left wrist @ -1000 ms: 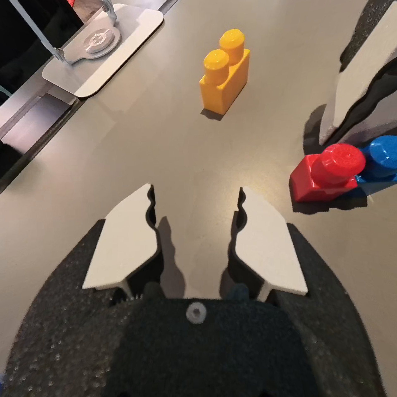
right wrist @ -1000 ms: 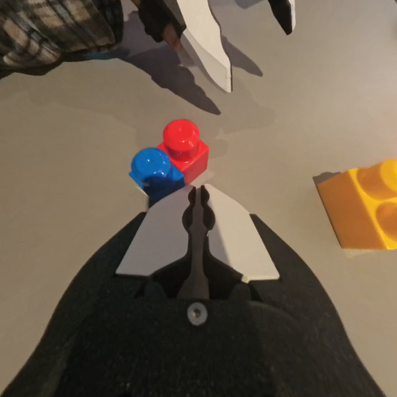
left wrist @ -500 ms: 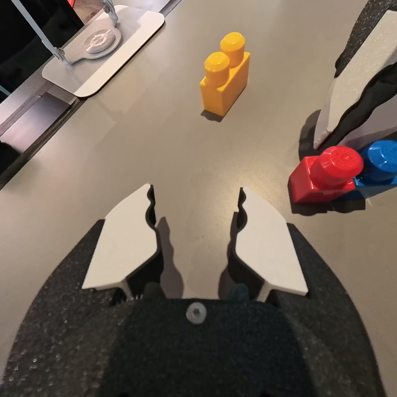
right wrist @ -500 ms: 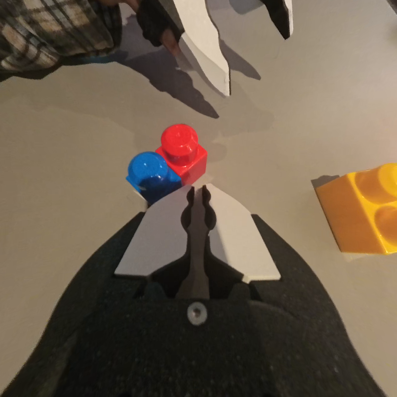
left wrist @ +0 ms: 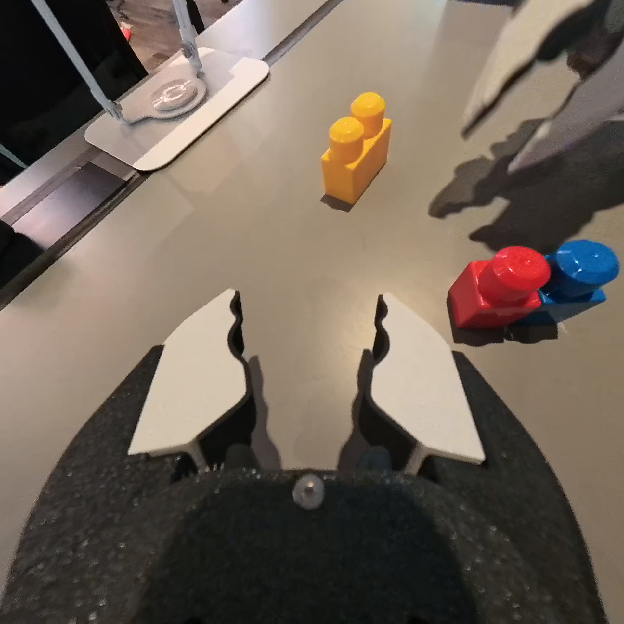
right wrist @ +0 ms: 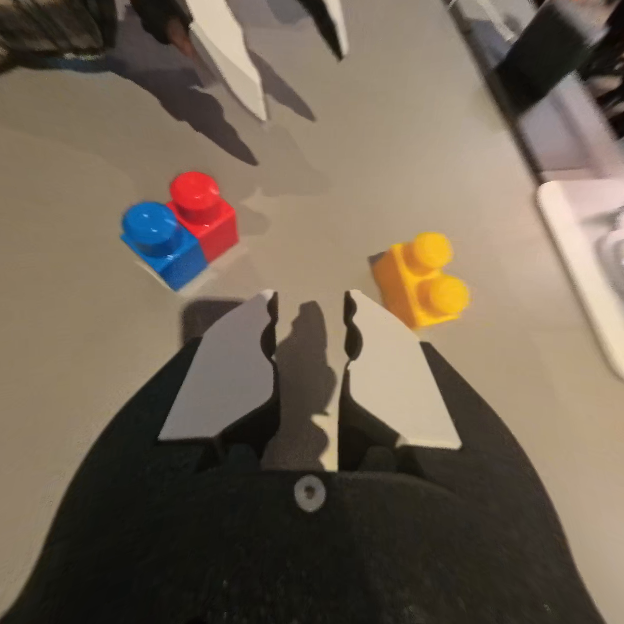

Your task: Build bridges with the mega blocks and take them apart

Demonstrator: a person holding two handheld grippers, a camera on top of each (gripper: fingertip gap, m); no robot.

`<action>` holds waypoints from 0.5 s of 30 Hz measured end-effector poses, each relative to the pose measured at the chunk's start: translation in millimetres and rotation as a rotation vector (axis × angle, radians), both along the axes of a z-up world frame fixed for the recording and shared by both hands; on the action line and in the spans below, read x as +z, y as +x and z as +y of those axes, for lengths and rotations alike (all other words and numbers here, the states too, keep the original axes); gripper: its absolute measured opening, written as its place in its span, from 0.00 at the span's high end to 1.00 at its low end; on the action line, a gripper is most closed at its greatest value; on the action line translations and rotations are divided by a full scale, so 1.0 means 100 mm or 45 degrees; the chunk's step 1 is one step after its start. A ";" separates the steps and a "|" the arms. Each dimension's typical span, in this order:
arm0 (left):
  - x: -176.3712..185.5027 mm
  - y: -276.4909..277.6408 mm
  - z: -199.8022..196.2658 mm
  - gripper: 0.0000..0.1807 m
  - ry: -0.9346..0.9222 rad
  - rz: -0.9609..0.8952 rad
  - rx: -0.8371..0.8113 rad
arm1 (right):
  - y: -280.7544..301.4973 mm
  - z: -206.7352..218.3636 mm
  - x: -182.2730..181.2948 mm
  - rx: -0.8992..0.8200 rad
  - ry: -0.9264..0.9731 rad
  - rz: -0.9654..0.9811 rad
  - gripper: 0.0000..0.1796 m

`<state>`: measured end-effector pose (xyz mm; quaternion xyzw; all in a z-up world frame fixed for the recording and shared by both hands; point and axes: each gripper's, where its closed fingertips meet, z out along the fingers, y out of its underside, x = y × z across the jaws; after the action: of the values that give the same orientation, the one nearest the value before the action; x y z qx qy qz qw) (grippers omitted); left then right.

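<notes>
Bare grey table between yellow block, red block

place: looks to me like an office or lab | cues: plain grey table, flat metal stand base

Three blocks: one red, one blue, one yellow

The left claw is wide open and holds nothing. A yellow block stands ahead; red block sits right.
</notes>
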<state>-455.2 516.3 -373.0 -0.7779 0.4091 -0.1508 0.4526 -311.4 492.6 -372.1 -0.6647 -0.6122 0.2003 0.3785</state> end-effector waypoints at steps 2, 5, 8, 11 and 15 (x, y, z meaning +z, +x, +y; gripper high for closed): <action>0.02 0.00 0.00 0.58 -0.005 -0.027 -0.005 | 0.12 0.21 0.21 0.056 0.093 -0.077 0.74; 0.03 0.00 -0.01 0.58 0.000 -0.039 -0.022 | 0.19 0.48 0.36 0.188 0.118 -0.258 0.68; 0.01 -0.01 -0.01 0.58 -0.001 -0.028 -0.031 | 0.13 0.61 0.32 0.303 -0.042 -0.403 0.63; -0.01 -0.03 0.00 0.58 -0.009 -0.021 -0.027 | 0.05 0.71 0.17 0.376 -0.144 -0.567 0.65; -0.03 -0.06 0.01 0.58 -0.019 -0.022 -0.019 | -0.03 0.85 0.01 0.415 -0.211 -0.710 0.72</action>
<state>-460.9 517.8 -376.5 -0.7767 0.4100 -0.1638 0.4492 -314.3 577.4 -371.3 -0.6158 -0.7721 0.1175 0.1040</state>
